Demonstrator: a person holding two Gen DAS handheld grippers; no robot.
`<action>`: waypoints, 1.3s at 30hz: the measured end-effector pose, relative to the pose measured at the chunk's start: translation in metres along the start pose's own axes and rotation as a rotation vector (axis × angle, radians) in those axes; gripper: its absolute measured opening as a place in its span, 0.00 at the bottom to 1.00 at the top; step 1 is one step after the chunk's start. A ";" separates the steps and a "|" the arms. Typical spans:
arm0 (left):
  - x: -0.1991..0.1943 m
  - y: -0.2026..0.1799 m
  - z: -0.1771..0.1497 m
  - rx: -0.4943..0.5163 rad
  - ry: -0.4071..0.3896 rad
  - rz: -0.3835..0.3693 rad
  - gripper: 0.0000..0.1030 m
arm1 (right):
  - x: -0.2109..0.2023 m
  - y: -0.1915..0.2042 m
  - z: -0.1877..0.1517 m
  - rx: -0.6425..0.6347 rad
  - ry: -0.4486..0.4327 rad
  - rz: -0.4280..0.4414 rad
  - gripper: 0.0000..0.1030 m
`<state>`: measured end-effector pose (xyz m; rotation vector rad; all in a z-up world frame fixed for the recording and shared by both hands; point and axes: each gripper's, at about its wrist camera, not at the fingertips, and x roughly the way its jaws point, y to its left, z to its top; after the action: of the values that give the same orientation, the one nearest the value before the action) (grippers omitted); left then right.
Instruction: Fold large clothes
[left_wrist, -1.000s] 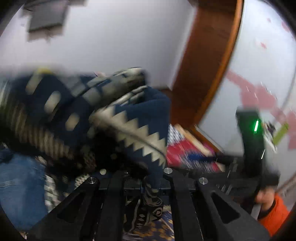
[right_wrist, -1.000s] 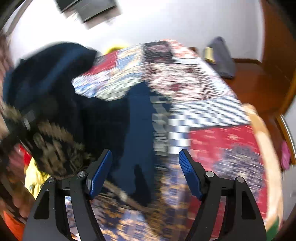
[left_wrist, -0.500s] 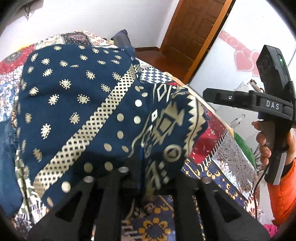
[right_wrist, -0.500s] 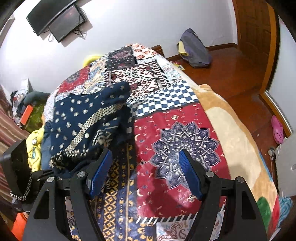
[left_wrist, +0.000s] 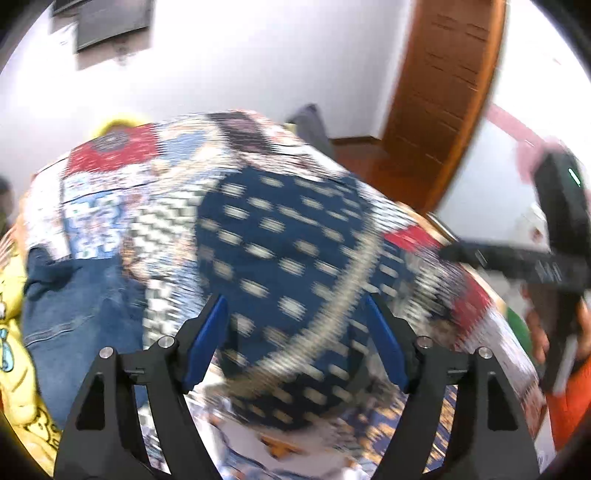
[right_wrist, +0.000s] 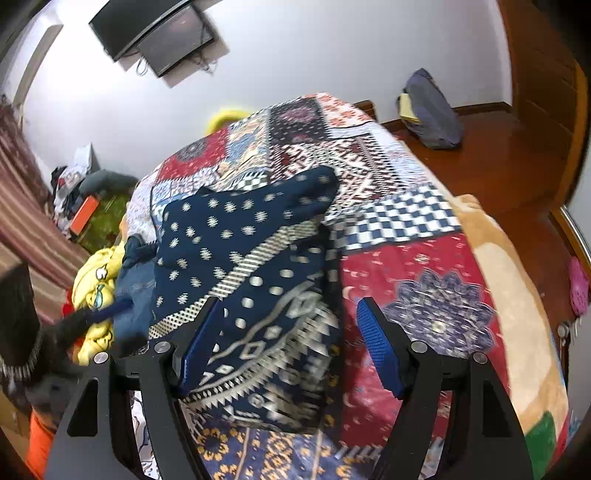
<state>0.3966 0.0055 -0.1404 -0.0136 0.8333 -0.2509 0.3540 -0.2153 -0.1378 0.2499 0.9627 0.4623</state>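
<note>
Navy patterned garment (right_wrist: 255, 280) on patchwork bedspread (right_wrist: 424, 295), loose between left gripper (left_wrist: 295, 339)'s just-opened wide fingers (left_wrist: 203, 339).

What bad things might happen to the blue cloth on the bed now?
1. The blue cloth lies bunched, not flat; left so, creases may set.
2. It sits near the bed's front edge and might slide off.
3. Jeans and a yellow top lie right beside it; the left gripper, whose jaws have just been opening off the cloth, might snag them next.
</note>
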 end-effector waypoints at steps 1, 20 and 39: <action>0.007 0.007 0.003 -0.021 0.002 0.010 0.73 | 0.008 0.003 0.000 -0.005 0.013 0.003 0.69; 0.086 0.116 0.006 -0.292 0.031 0.049 0.92 | 0.087 0.018 0.015 -0.069 0.146 0.030 0.69; 0.000 0.093 -0.057 -0.126 0.102 0.043 0.91 | 0.023 -0.027 -0.039 -0.054 0.222 -0.003 0.70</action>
<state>0.3742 0.1008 -0.1891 -0.1011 0.9486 -0.1589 0.3394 -0.2274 -0.1870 0.1503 1.1649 0.5201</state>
